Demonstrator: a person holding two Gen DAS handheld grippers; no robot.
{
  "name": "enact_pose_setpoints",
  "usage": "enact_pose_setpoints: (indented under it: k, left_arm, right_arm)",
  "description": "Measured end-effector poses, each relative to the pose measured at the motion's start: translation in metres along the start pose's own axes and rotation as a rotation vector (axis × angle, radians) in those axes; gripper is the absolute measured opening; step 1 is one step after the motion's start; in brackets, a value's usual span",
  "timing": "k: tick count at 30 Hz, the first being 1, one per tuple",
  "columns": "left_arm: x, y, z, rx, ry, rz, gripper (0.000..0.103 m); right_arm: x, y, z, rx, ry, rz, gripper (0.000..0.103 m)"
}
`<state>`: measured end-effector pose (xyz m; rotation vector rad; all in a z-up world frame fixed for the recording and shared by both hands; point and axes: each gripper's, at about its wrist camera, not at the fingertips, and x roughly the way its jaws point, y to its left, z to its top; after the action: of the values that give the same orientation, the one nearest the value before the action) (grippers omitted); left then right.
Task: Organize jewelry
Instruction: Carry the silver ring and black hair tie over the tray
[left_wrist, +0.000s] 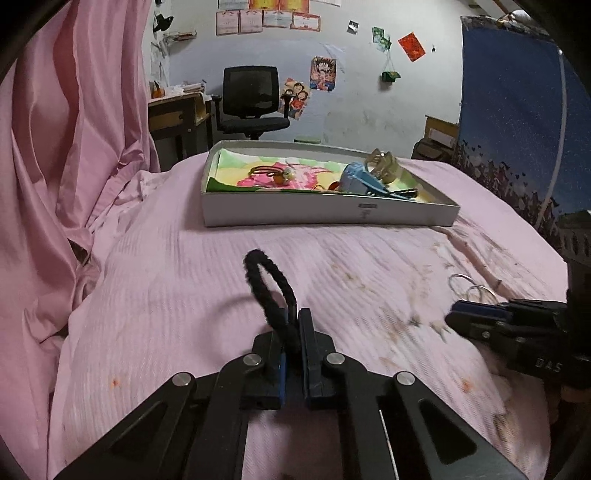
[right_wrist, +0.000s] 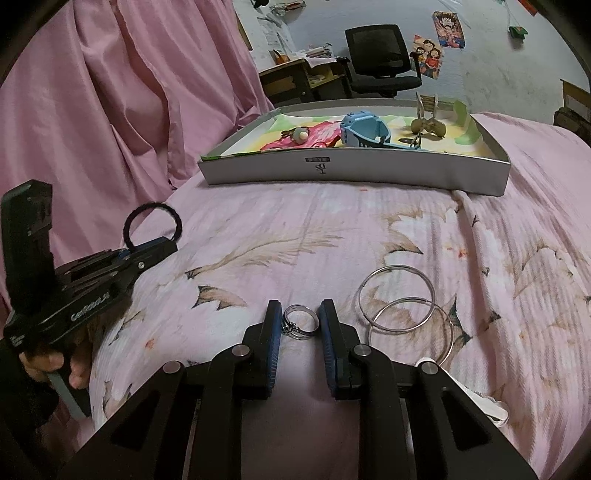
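1. The left gripper (left_wrist: 291, 325) is seen clamped on a black hair tie (left_wrist: 271, 291), whose loop stands up above the fingertips, clear of the pink bedspread (left_wrist: 192, 280). In the right wrist view the same gripper (right_wrist: 162, 245) is held off to the left by a hand (right_wrist: 55, 363), the tie (right_wrist: 153, 225) upright in it.
2. The right gripper (right_wrist: 300, 314) is lowered to the bedspread (right_wrist: 295, 229) with jaws parted narrowly; a small silver ring (right_wrist: 300, 322) lies between the fingertips (contact with the pads cannot be told).
3. Two large silver hoops (right_wrist: 404, 314) are laid overlapping on the cover, just beside the right gripper's right finger. In the left wrist view they (left_wrist: 469, 288) are blurred, near the right gripper (left_wrist: 476, 317).
4. Farther back a shallow grey box (left_wrist: 325, 214) is set on the bed, lined with a colourful cloth (left_wrist: 266, 173).
5. Inside the box (right_wrist: 351, 171): a blue watch (right_wrist: 364, 131) near the middle, a beige hair claw (right_wrist: 428, 123) toward the right, a small hair tie with a charm (right_wrist: 297, 134) toward the left.
6. Pink curtain (left_wrist: 74, 129) is hung at left; a black office chair (left_wrist: 251, 99) and desk (left_wrist: 177, 118) are placed by the far wall.
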<state>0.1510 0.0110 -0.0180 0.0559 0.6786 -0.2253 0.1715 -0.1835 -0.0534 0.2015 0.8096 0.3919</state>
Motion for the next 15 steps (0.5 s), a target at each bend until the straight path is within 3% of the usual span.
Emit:
enact_pose_setpoints:
  k: [7,15]
  left_arm:
    - [-0.026,-0.012,-0.001,-0.014,-0.114,-0.001,0.006]
    - [-0.052,-0.022,0.022,-0.020,-0.282,0.027,0.006]
  right_arm:
    - [-0.021,0.010,0.000,-0.046,-0.099,-0.016,0.019]
    - [-0.059,0.021,0.017,-0.109,-0.316,-0.067,0.019]
